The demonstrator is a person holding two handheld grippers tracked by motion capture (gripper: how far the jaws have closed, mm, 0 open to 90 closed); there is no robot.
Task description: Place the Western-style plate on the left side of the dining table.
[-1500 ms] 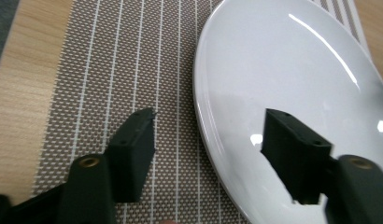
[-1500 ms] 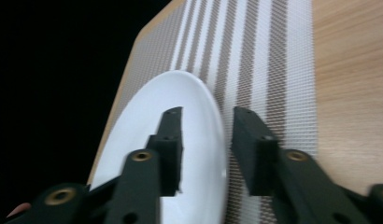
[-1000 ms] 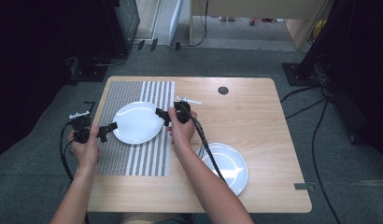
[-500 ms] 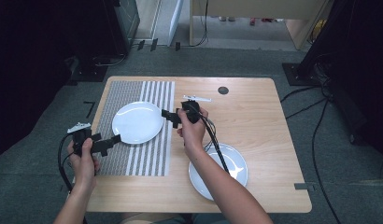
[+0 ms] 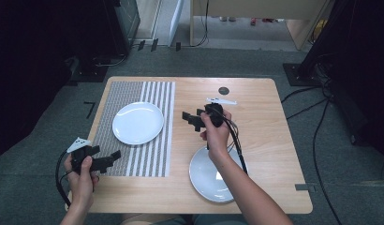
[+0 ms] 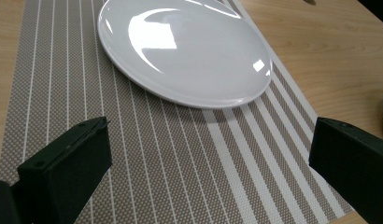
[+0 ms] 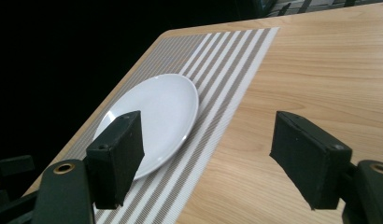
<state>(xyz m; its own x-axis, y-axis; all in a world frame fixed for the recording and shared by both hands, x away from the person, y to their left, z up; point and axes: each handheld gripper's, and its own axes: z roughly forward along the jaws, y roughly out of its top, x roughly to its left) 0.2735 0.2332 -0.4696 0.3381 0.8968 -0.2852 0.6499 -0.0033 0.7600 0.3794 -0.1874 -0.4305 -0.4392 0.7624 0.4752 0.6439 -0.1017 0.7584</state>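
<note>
The left tool (image 5: 116, 155) gapes wide and empty over the striped placemat's (image 5: 148, 159) near edge; the right tool (image 5: 189, 119), jaws apart and empty, hangs above the bare counter (image 5: 260, 108); between them the white plate (image 5: 137, 123) rests on the placemat

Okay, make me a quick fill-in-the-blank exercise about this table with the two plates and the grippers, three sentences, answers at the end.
1. The plate on the mat rests on a ____ placemat.
2. The second plate lies on bare wood, partly under the person's ____ forearm.
3. Both the left gripper and the right gripper have their jaws ____, with nothing between them.

Missing words: striped; right; open
</note>
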